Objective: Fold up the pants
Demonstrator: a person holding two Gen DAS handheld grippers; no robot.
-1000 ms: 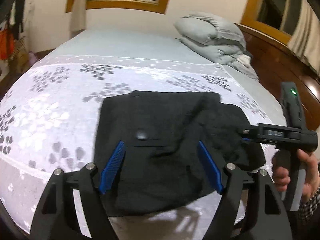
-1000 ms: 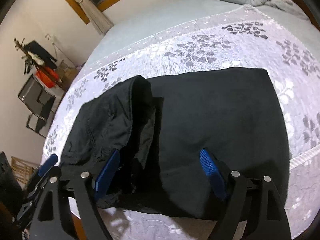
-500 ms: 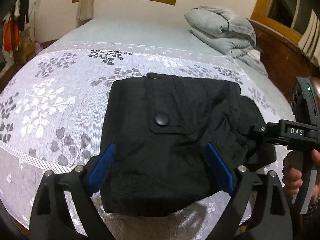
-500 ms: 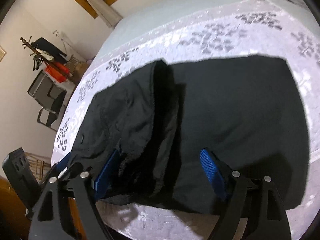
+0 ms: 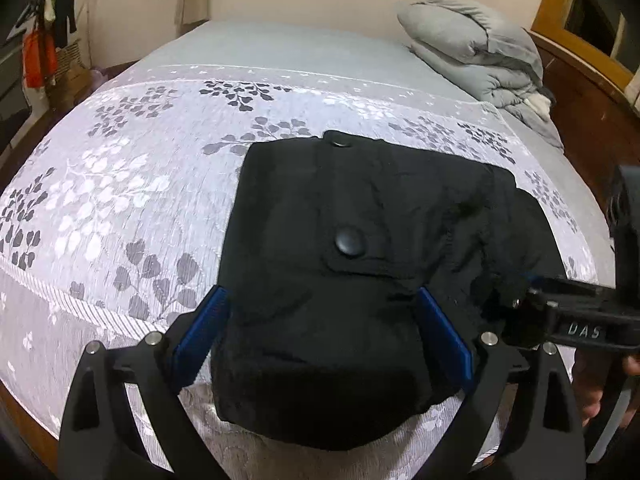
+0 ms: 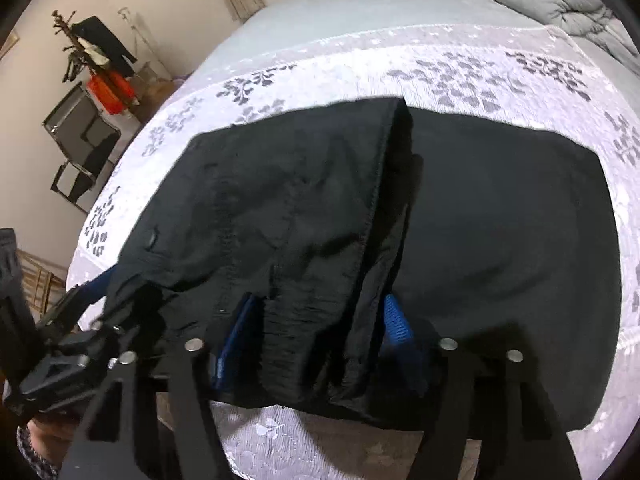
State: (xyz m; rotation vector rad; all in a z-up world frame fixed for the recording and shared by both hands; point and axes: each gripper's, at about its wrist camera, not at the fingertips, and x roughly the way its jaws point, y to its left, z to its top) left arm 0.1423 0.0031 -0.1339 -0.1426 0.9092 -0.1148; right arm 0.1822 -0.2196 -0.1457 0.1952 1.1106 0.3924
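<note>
Left gripper spread wide, straddling the near edge of the folded black fabric pants. Right gripper narrowed, fabric bunched between its blue pads; grip uncertain. Pants on white leaf-patterned bedspread; grey folded duvet far right.

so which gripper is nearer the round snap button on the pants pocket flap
Left. The left gripper straddles the pants just below the snap button; the right gripper works the cloth further right.

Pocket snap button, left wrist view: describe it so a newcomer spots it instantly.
Find the bed with the white leaf-print cover, then the black pants at its near edge. The snap button is the glossy round disc on the pocket flap, larger than the small one at the far edge.
</note>
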